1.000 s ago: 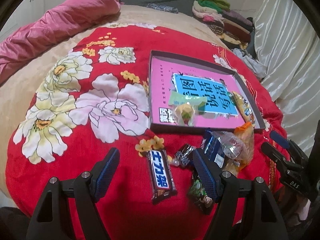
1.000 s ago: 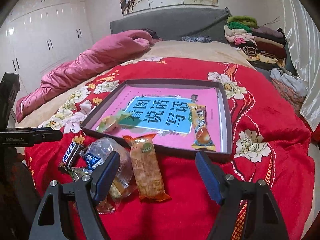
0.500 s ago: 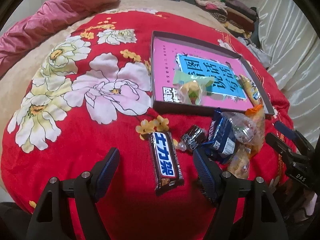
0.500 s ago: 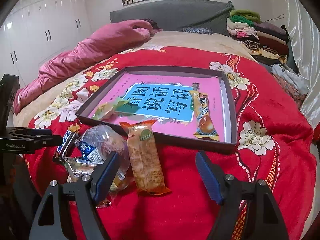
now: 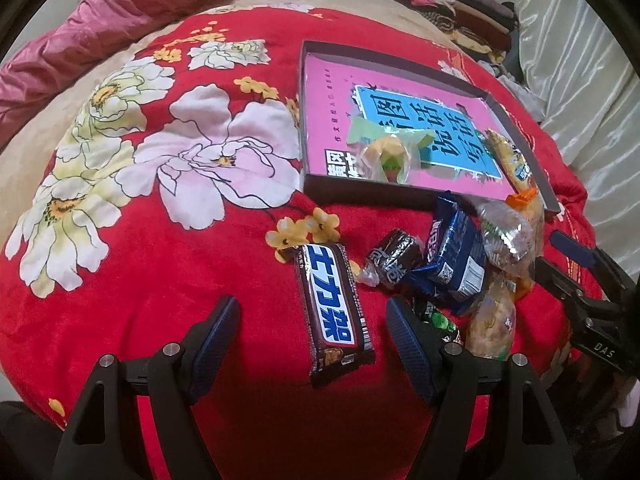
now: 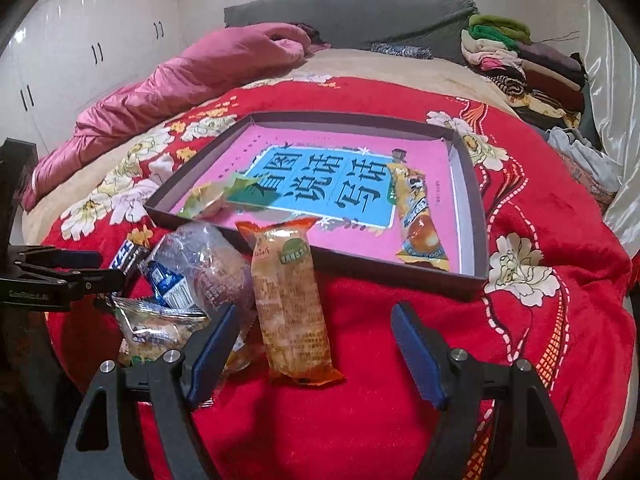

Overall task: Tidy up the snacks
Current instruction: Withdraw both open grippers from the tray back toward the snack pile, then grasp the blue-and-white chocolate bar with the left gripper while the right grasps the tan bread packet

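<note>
A shallow dark box (image 5: 520, 122) (image 6: 466, 168) with a pink and blue lining lies on the red flowered blanket. It holds a green-wrapped snack (image 5: 390, 156) (image 6: 204, 200) and a yellow sachet (image 6: 416, 216). In front of it lie a brown chocolate bar (image 5: 334, 312), a dark candy (image 5: 396, 258), a blue packet (image 5: 456, 256), clear bags (image 6: 208, 268) and an orange pastry pack (image 6: 290, 300). My left gripper (image 5: 312, 334) is open, its fingers either side of the chocolate bar. My right gripper (image 6: 316, 340) is open, its fingers either side of the pastry pack's near end.
A pink quilt (image 6: 192, 76) lies along the left side of the bed. Folded clothes (image 6: 528, 68) are stacked at the far right by a white curtain (image 5: 592, 92). The blanket (image 5: 160, 240) drops off at the near bed edge.
My left gripper has moved forward and down to straddle the chocolate bar. My right gripper has moved forward and lower towards the orange pastry pack. Both stay open.
</note>
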`<state>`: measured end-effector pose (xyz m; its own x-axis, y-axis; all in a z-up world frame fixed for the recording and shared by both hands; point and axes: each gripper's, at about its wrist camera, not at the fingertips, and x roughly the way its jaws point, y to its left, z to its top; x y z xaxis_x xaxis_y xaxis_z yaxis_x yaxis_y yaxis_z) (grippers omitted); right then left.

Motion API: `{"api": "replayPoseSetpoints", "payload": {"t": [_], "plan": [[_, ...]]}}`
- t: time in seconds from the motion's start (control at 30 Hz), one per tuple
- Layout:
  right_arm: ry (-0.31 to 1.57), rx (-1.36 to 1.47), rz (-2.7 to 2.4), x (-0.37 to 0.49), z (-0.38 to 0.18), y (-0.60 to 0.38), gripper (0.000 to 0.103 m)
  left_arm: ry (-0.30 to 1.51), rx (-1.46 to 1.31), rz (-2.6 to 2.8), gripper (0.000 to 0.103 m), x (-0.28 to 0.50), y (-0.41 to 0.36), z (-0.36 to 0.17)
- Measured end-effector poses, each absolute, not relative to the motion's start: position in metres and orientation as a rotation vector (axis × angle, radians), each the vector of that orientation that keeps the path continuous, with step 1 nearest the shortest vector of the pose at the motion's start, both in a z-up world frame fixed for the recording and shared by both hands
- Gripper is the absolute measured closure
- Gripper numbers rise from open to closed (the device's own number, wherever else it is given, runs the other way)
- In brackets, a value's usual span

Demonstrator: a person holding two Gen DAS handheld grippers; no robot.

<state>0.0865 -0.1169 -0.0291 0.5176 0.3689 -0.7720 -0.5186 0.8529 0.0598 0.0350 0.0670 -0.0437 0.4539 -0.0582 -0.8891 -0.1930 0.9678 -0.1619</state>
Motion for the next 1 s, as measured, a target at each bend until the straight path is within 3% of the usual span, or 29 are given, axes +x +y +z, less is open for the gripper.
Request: {"api": "replayPoseSetpoints", "payload": {"t": [0.2,0.4,0.57,0.7,0.93,1.0], "plan": [[0.893,-0.219,0.542,0.09,-0.039,-0.112,0.028,1.098,-0.253,0.091,0.026,0.036,0.066,-0.049],[0.908,-0.26,0.571,0.094,-0.049,-0.103,0.046,1.093,-0.255,0.095,0.035,0.037,0.066,-0.052],[0.902,-0.282,0.596,0.095,-0.053,-0.097,0.063,1.103,-0.264,0.101,0.035,0.039,0.067,-0.058],[0.892,-0.283,0.602,0.094,-0.051,-0.095,0.069,1.105,-0.266,0.103,0.036,0.039,0.066,-0.06],[0.88,-0.22,0.582,0.097,-0.043,-0.106,0.07,1.1,-0.27,0.114,0.051,0.038,0.069,-0.06],[0.869,-0.186,0.584,0.096,-0.038,-0.112,0.07,1.095,-0.273,0.119,0.063,0.038,0.071,-0.059]]}}
